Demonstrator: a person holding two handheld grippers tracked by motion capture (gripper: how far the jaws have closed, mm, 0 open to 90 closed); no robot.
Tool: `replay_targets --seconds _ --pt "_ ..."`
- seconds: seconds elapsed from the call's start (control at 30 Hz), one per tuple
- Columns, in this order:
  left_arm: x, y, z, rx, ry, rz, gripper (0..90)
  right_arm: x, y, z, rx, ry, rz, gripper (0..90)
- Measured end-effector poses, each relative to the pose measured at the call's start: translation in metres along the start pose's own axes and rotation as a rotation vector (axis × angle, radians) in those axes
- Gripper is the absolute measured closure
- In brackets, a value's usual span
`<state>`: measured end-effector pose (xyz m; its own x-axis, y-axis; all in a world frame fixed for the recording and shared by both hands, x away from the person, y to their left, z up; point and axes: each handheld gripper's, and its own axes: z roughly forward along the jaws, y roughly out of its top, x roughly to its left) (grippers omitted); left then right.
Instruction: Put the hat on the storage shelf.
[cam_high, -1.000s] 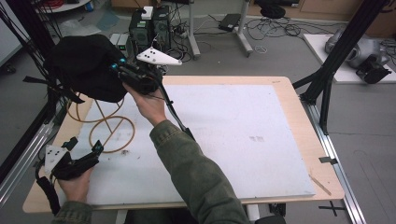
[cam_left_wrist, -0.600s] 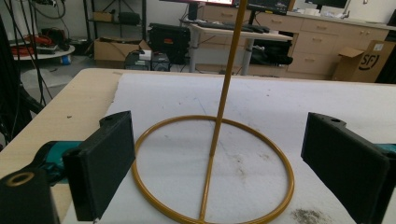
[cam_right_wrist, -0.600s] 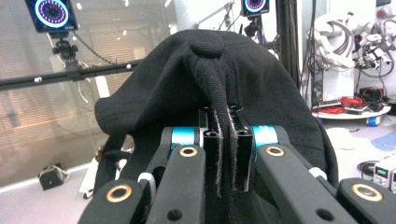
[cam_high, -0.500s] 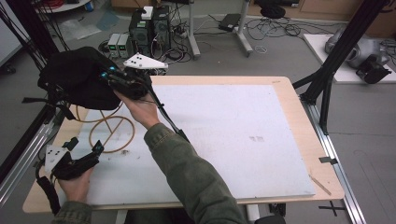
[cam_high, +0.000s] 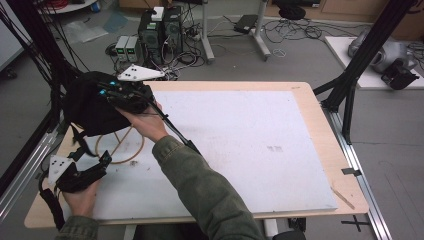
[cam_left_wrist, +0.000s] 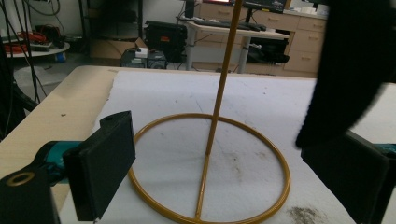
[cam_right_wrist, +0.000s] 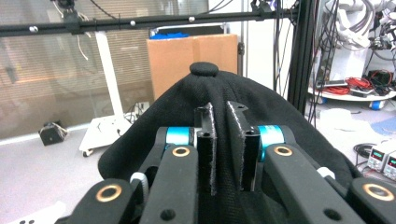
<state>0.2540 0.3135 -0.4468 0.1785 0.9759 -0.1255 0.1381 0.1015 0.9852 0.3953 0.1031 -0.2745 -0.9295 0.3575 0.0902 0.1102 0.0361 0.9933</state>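
Note:
A black cap hangs over the top of a yellow wire stand, a ring base with an upright rod, at the table's left. My right gripper reaches onto the cap from the right. Its jaws have just been opening slightly, but the pads stand a narrow gap apart with the cap's fabric pinched between them. My left gripper rests low near the front left corner, open, its wide jaws pointing at the ring base. The cap's edge hangs at the right of that view.
The white mat covers most of the wooden table. Black frame posts stand at both sides. Power supplies and cables lie on the floor behind the table.
My right gripper has carried the cap leftward and a little lower, over the stand's rod. The left hand has stayed where it was.

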Motion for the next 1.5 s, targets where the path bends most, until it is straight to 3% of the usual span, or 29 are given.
replay_targets --seconds 0.43,0.63,0.73,0.8,0.83,0.87,0.9,0.93,1.17,1.3,1.5 --pt "-0.001 0.000 0.000 0.001 -0.005 0.007 10.3 -0.004 -0.012 -0.001 0.036 -0.027 0.018 75.2" --pt "-0.001 0.000 0.000 0.000 -0.003 0.007 10.3 -0.007 -0.014 -0.004 0.017 -0.049 0.040 63.7" --pt "0.000 0.000 0.000 0.000 -0.003 0.010 10.3 -0.009 -0.013 -0.007 0.000 -0.047 0.061 51.2" --pt "-0.001 0.000 0.000 0.000 -0.003 0.011 10.3 -0.012 -0.013 -0.009 -0.002 -0.028 0.077 34.3" --pt "-0.001 0.000 0.000 0.000 -0.003 0.012 10.3 -0.012 -0.013 -0.009 -0.002 -0.028 0.077 34.3" --pt "-0.001 0.000 0.000 0.000 -0.002 0.012 10.3 -0.014 -0.013 -0.010 0.005 -0.049 0.071 15.4" --pt "-0.001 0.000 0.000 0.000 -0.002 0.012 10.3 -0.014 -0.013 -0.010 0.005 -0.049 0.071 15.4" --pt "-0.001 0.000 0.000 0.000 -0.003 0.010 10.2 -0.014 -0.015 -0.012 0.012 -0.089 0.038 10.1" --pt "-0.002 0.000 0.001 -0.002 -0.005 0.017 10.3 -0.018 -0.019 -0.028 0.017 -0.115 -0.024 10.1" --pt "-0.003 0.000 0.001 -0.003 -0.003 0.018 10.2 -0.024 -0.021 -0.043 0.014 -0.119 -0.028 10.1" --pt "-0.003 0.000 0.002 0.000 -0.004 0.022 10.3 -0.034 -0.025 -0.071 0.007 -0.164 -0.037 10.1"
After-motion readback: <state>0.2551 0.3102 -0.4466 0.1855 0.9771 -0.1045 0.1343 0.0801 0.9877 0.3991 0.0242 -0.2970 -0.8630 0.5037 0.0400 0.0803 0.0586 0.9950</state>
